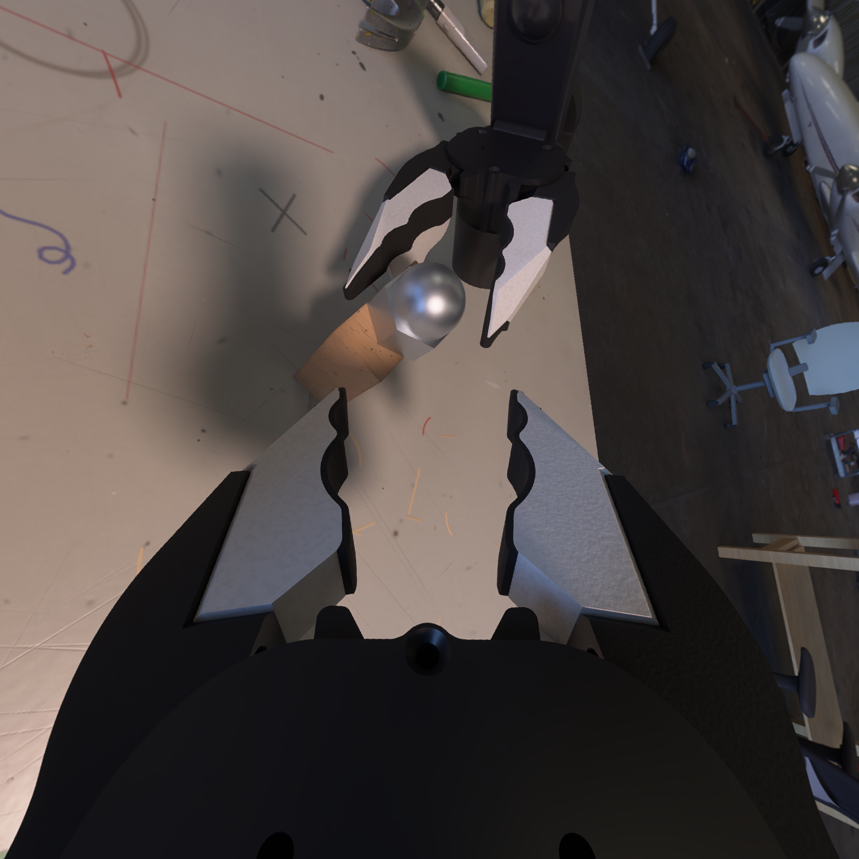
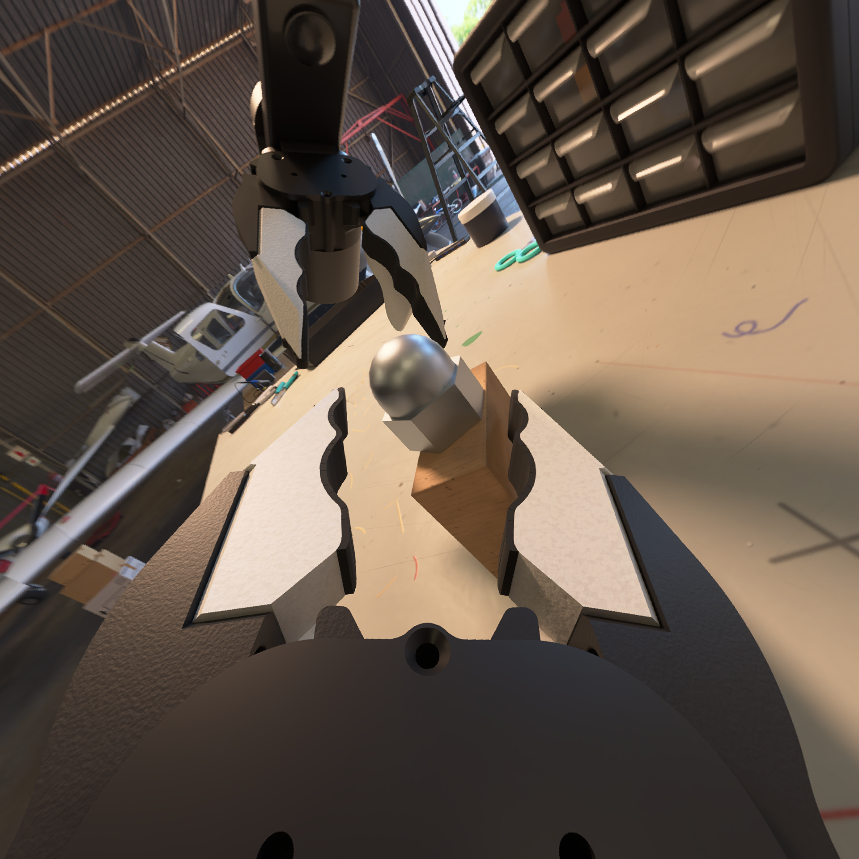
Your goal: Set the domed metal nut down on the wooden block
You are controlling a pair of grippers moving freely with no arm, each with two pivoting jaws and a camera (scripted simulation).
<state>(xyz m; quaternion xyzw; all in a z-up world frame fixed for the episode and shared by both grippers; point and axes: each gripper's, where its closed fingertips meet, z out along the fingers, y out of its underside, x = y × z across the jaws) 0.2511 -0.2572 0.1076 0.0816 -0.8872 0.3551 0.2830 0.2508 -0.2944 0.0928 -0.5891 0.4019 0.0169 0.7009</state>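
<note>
The domed metal nut [image 1: 427,302] rests with its hexagonal base on the top of the wooden block [image 1: 348,362], which stands on the pale table. My left gripper [image 1: 427,395] is open and empty, its fingertips just short of the block. My right gripper [image 2: 427,395] is open and empty. The nut [image 2: 413,386] lies just beyond its fingertips, and the block [image 2: 465,502] is partly hidden behind its right finger. In the left wrist view the right gripper [image 1: 420,316] hangs over the nut with a finger on each side of the dome, not gripping it.
A green cylinder [image 1: 465,86], a glass jar [image 1: 386,23] and a white pen [image 1: 458,37] lie at the far end of the table. The table edge [image 1: 581,325] runs close to the block. A dark drawer cabinet [image 2: 650,116], a dark tub [image 2: 483,218] and green scissors [image 2: 516,255] stand farther off.
</note>
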